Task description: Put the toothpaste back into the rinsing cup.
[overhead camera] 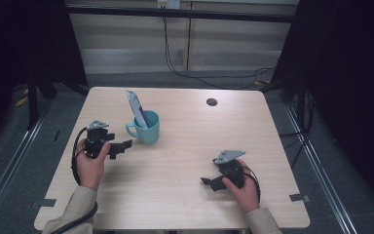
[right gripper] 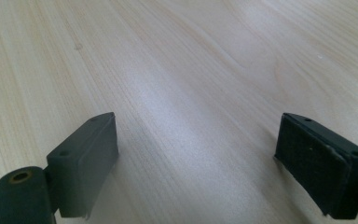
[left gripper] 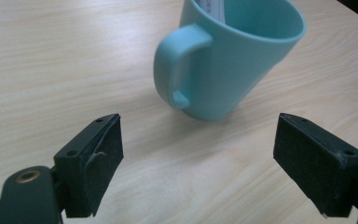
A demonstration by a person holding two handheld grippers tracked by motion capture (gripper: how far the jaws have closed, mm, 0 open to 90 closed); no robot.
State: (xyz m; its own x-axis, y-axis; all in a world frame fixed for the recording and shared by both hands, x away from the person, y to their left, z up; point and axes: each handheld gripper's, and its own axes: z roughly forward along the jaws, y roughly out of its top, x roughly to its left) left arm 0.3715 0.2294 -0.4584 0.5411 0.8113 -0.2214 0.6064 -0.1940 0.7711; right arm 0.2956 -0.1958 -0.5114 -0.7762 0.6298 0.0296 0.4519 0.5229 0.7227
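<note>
I'm holding my left gripper just beside the teal mug, jaws spread wide, nothing between them; in the left gripper view the mug is sitting ahead of the jaws and apart from them, handle facing me and a bit left of centre. The mug is standing on the wooden table, left of middle, with a flat packet leaning out of it, tilted toward the far left. My right gripper is resting low over the table near the front right, well apart from the mug, jaws also wide and empty; its own view is giving me bare wood grain. Judging the step as the approach to grasp the mug: I'm planning to square the jaws on the mug body or straddle the handle, staying level and low so I'm not tipping it, and closing slowly because the wall tapers toward the base and could slip upward. I'm also watching the packet, since a knock on the rim could flip it out. Hard to read: the mug's rim and the packet are cut off at the top of the left gripper view, the print on the packet is too small to make out, and I can't tell how deep the packet sits inside.
</note>
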